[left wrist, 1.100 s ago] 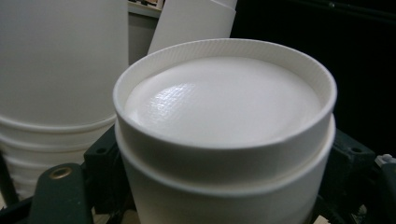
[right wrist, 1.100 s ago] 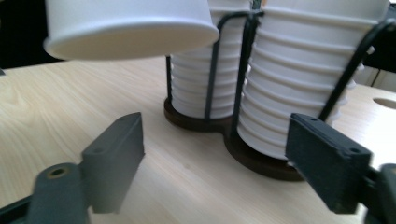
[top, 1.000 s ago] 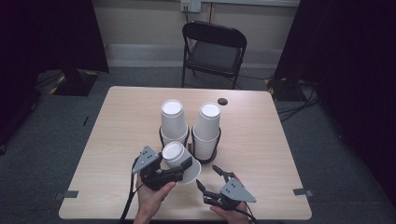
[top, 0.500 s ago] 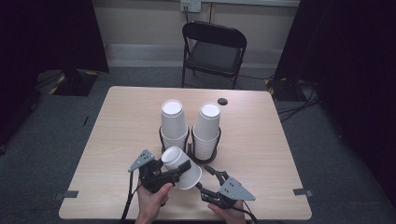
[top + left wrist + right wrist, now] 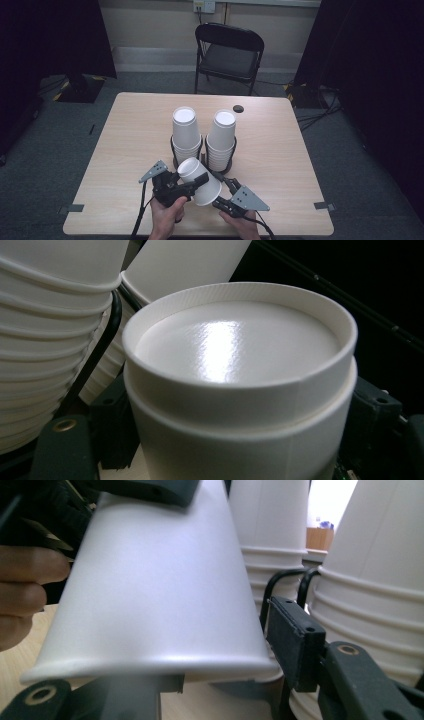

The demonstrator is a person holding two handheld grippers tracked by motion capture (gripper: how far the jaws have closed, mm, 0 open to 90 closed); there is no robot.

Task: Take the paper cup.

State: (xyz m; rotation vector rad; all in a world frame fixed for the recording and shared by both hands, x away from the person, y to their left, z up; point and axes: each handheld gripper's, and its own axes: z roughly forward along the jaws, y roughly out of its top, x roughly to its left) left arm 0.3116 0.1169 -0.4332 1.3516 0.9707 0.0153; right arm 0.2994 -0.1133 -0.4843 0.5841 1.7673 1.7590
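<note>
high: cup (image 5: 200, 181) held off table before stacks (image 5: 204, 136), base up-left, rim down-right; left tongs (image 5: 192, 184) clamped across its wall; right tongs (image 5: 226, 192) at rim | left: base (image 5: 235, 342) faces lens, near stacks | right: rim (image 5: 150, 665) between spread jaws, not gripped

A: High view, lighting? 
B: Worktop (image 5: 135, 145) evenly lit from above; surroundings dark, shadows soft.

A: Left gripper view? 
B: Bright glare on the upturned cup (image 5: 240, 345) base; background black.

A: Right gripper view? 
B: Close cup wall (image 5: 160, 580) soft, slightly blurred; bright patch behind.
</note>
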